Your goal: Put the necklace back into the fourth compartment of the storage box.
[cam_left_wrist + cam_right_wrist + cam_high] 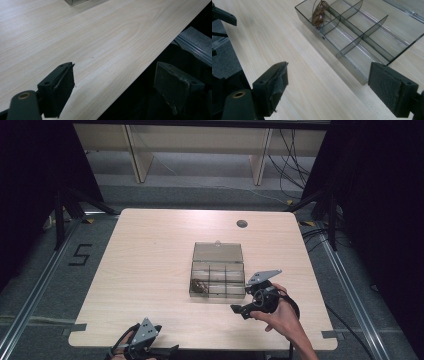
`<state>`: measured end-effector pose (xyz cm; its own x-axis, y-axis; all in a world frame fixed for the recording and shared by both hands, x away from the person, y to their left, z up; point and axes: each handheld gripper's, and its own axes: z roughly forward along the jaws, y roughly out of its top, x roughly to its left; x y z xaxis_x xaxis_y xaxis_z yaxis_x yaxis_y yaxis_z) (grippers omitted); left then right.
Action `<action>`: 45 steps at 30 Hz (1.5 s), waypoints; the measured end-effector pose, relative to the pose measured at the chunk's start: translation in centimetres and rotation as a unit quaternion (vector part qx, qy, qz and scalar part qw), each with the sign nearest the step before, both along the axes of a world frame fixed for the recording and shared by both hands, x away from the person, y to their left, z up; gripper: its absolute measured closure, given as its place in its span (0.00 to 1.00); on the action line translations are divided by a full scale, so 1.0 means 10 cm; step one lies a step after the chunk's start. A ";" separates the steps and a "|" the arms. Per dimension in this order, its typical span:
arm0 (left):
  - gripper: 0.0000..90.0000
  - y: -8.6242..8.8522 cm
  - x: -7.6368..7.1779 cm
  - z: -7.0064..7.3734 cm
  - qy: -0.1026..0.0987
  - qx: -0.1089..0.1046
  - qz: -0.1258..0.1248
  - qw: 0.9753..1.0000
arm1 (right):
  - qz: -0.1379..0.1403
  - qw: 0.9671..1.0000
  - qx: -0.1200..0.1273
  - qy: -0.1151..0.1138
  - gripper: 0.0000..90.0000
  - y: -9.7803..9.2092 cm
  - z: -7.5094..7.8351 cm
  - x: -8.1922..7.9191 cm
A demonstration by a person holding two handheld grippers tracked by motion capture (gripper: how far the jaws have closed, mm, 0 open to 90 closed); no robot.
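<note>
A clear smoky plastic compartment box lies open on the middle of the wooden table, its lid folded back on the far side. A brown tangle of wire-like material sits in the box's front-left compartment and appears again as the brown tangle in the right gripper view. My right gripper, held in a hand, hovers just in front of the box's right end, open and empty; its pads frame the box. My left gripper rests at the table's front-left edge, open and empty.
A round cable hole sits near the table's far edge. Black curtains flank the table, with cables and wooden shelving legs on the floor beyond. A floor marking "5" lies to the left.
</note>
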<state>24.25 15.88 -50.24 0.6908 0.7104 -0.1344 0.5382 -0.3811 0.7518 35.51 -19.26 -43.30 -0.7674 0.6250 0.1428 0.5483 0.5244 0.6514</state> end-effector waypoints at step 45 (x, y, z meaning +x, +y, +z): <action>0.18 0.00 0.01 -0.01 -0.001 0.007 -0.003 1.000 | -0.004 1.000 -0.006 0.008 0.20 -0.22 -0.11 -0.24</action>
